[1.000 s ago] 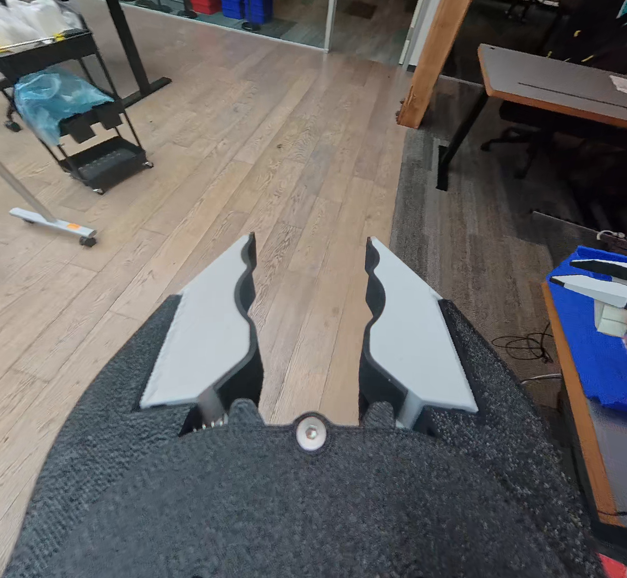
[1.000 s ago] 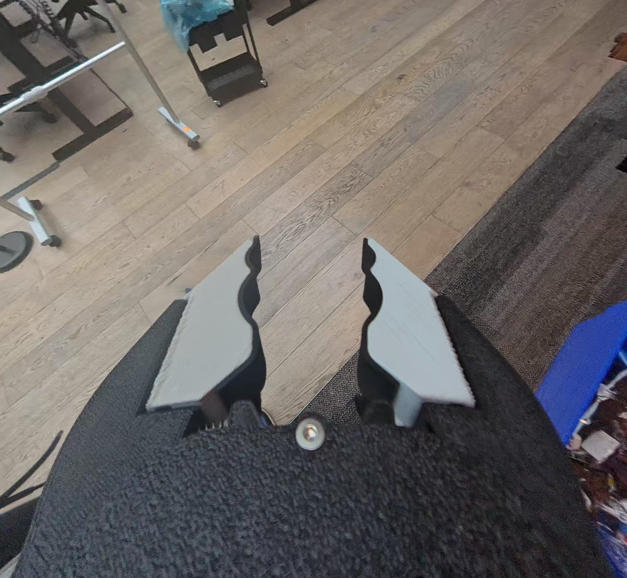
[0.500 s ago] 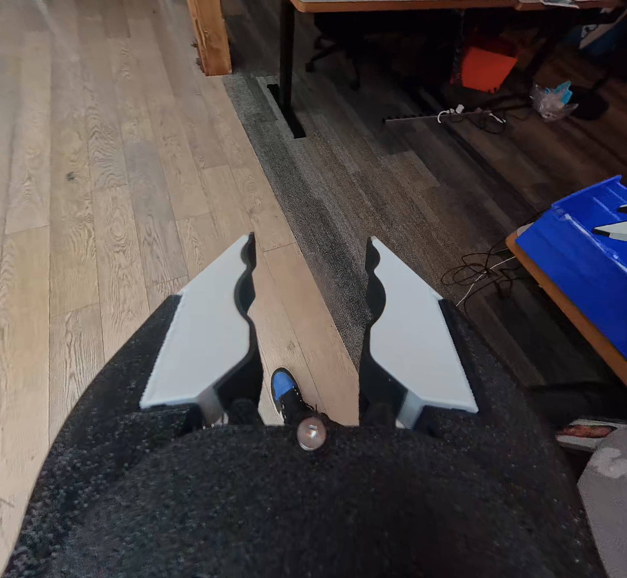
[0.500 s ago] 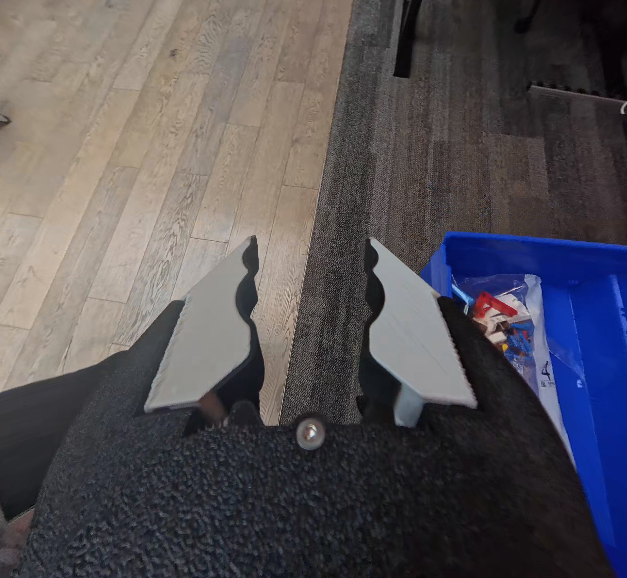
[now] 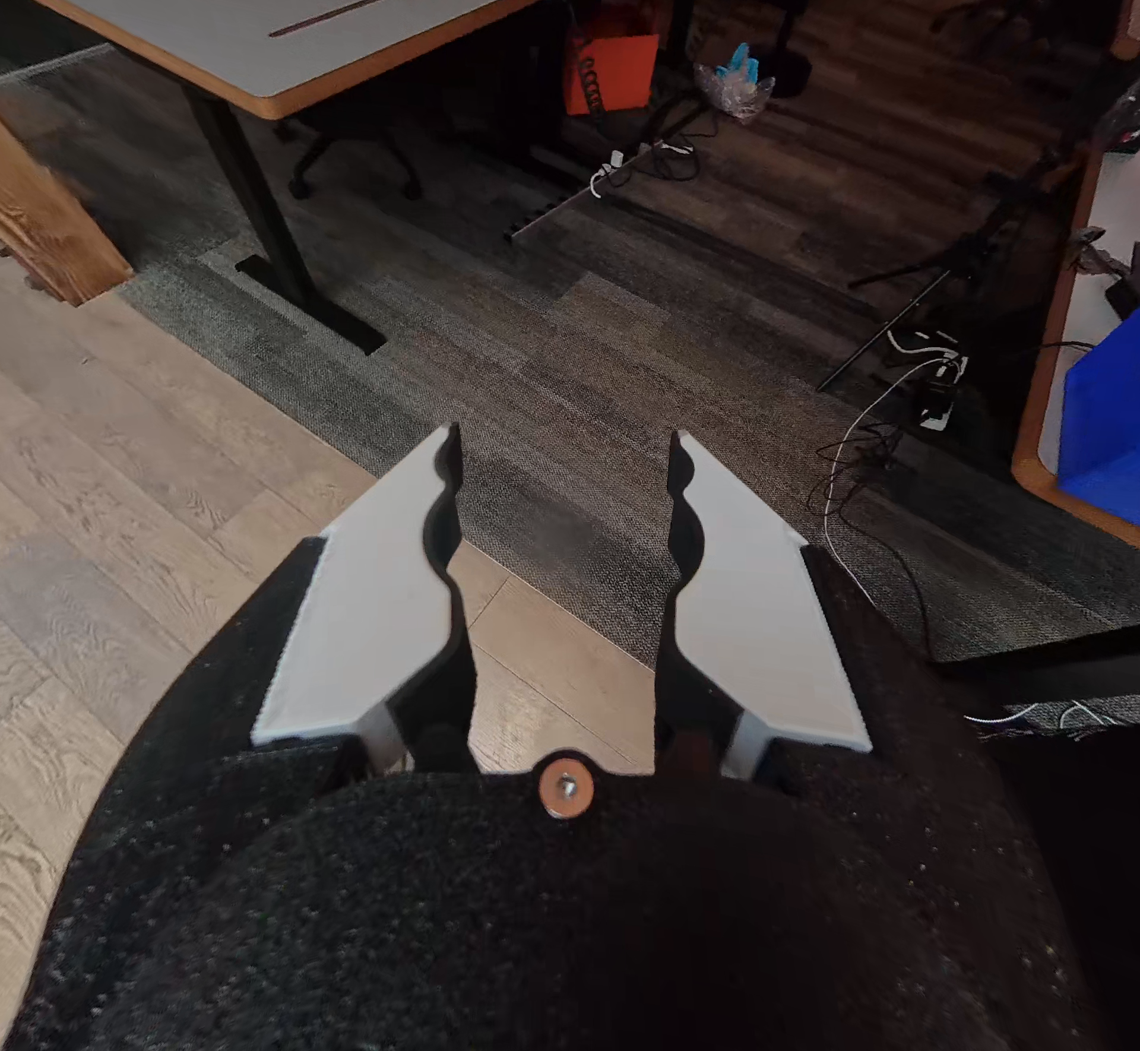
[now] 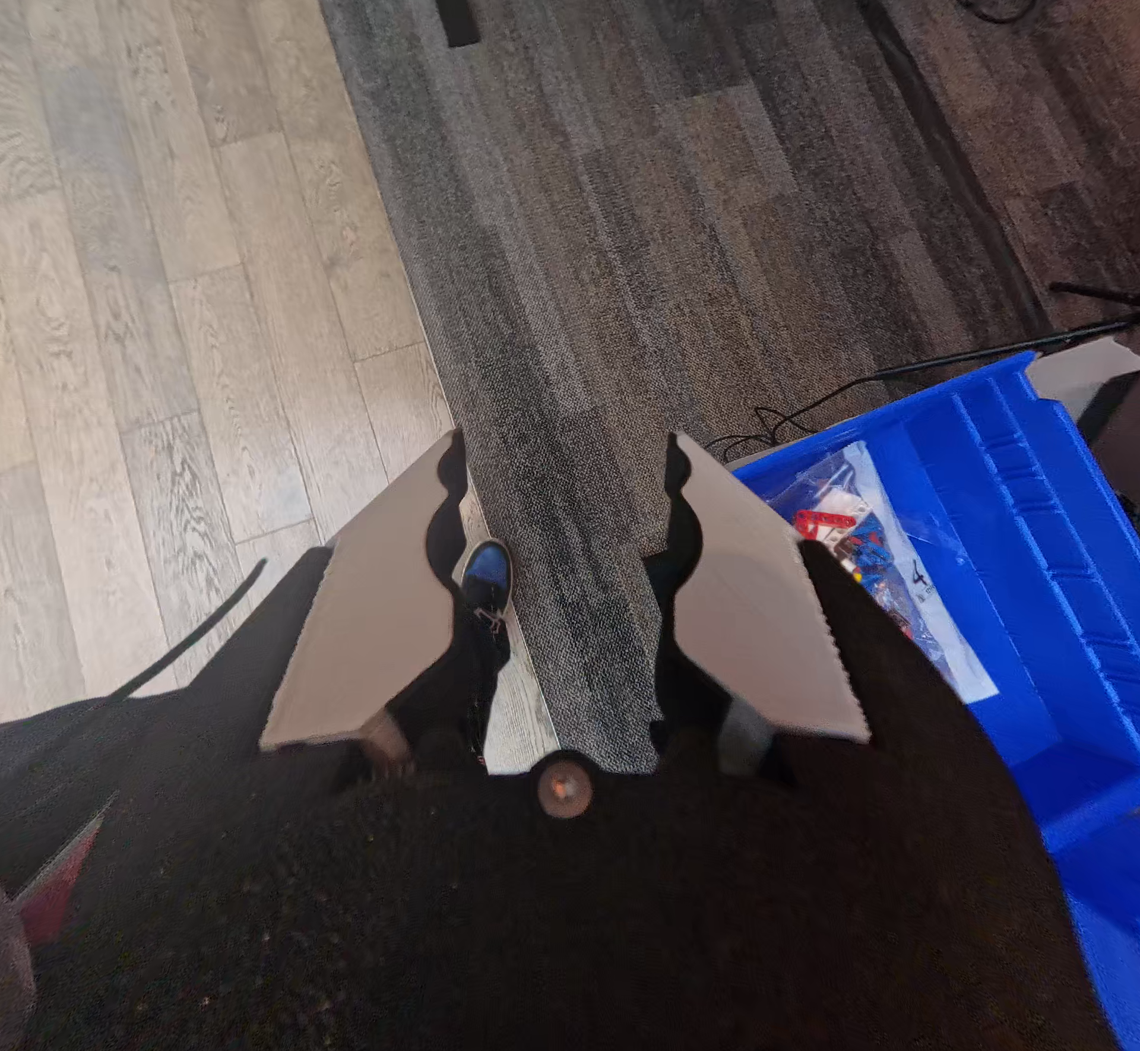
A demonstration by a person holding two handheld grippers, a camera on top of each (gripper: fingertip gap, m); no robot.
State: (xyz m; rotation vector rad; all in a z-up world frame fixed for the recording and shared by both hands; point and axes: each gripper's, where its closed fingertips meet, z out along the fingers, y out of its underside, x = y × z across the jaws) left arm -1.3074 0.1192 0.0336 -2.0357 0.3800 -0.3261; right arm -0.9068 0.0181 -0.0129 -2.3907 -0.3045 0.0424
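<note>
My left gripper (image 5: pixel 564 435) is open and empty, held in the air above the floor where wood planks meet grey carpet. My right gripper (image 6: pixel 564 441) is open and empty too, high above the same floor seam. A blue plastic bin (image 6: pixel 1011 528) sits just right of the right gripper, and in it lies a clear bag of small coloured bricks (image 6: pixel 863 540). A corner of the blue bin (image 5: pixel 1101 435) shows at the right edge of the left wrist view, on a table with a wooden rim (image 5: pixel 1049 404).
A grey desk with a wooden edge (image 5: pixel 247 3) on black legs stands ahead on the left. A wooden post (image 5: pixel 49 232) is at far left. Cables and a power strip (image 5: pixel 925 380) lie on the carpet. A person's blue-toed shoe (image 6: pixel 487 577) shows below the right gripper.
Both views have swung to the right, from the wood floor and black cart towards the carpet, the desk and the blue bin. Both grippers stay open and empty.
</note>
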